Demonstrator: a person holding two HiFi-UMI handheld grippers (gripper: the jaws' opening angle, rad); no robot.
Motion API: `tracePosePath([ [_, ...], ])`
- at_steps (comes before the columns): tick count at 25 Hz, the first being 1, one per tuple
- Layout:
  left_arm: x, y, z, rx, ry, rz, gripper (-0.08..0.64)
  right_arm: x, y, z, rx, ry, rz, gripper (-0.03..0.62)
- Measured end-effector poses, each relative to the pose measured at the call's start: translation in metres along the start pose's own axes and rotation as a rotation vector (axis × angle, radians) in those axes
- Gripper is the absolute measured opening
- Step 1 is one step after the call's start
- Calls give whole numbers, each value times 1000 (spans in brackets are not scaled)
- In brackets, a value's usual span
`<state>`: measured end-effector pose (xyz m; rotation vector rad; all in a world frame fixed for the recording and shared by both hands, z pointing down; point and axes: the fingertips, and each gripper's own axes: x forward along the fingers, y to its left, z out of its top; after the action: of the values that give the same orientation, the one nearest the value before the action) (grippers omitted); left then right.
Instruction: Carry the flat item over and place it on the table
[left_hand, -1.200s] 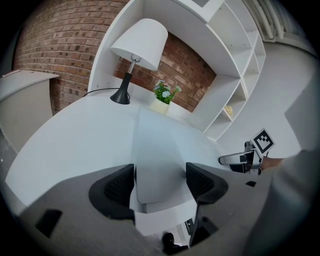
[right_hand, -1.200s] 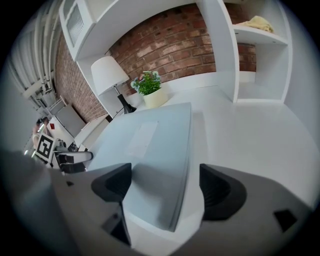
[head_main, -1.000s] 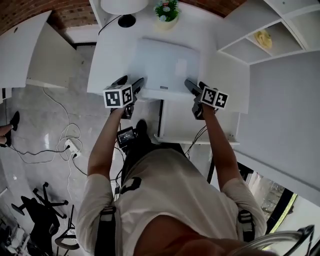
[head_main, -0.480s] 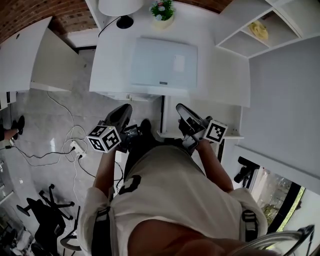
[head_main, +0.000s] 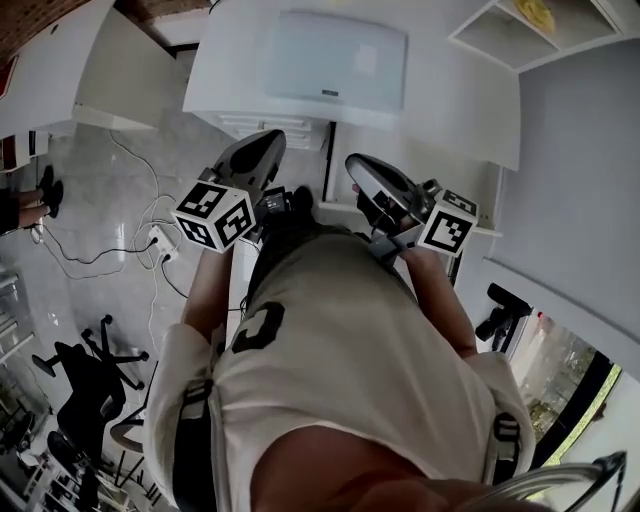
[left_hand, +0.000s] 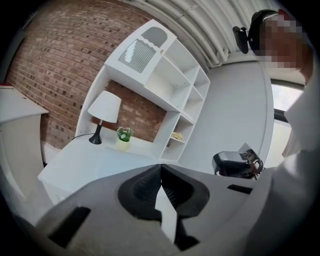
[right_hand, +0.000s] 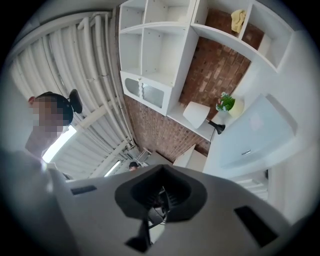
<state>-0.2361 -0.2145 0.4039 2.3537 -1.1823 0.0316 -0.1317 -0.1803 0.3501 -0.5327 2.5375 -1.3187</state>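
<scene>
Floor, far left: a power strip (head_main: 158, 238) with loose cables lies on the grey tiles, and an office chair (head_main: 85, 385) stands lower down.
Left gripper (head_main: 266, 145): held in the air close in front of the person's chest, its marker cube facing the head camera. It points towards the worktop (head_main: 225, 80) and stops well short of its edge.
Left fingers (left_hand: 145, 187): they have just been closing and are now clenched tip to tip, with nothing between them. Only a pale sliver shows lower down.
Flat item (head_main: 330, 55): a pale rectangular panel lying flat on the white worktop, well apart from both grippers and touched by neither.
Behind the item: in the left gripper view a white lamp (left_hand: 104, 106) and a small potted plant (left_hand: 124, 133) stand at the back of the worktop against a brick wall (left_hand: 50, 65).
Right gripper (head_main: 357, 165): also in the air near the torso, beside the left one, aimed roughly level towards the worktop.
Right fingers (right_hand: 150, 192): they too have just been closing and are now clenched together, gripping nothing.
Shelf unit (head_main: 490, 35): white, to the right of the worktop, with a yellow thing (head_main: 540, 12) in one compartment.
</scene>
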Motion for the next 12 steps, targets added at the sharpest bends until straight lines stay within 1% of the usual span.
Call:
tracePosePath([
  [4,-8,-39,-15,6,-2,-1,20,-38,21,-12,22,-19,65,11],
  [8,-13,-91,-39,30,21,-20,20,-80,36,-25,40,-44,92,11],
  [12,-16,-129,-59,20,33,-56,20,-101,44,-34,62,-48,117,11],
])
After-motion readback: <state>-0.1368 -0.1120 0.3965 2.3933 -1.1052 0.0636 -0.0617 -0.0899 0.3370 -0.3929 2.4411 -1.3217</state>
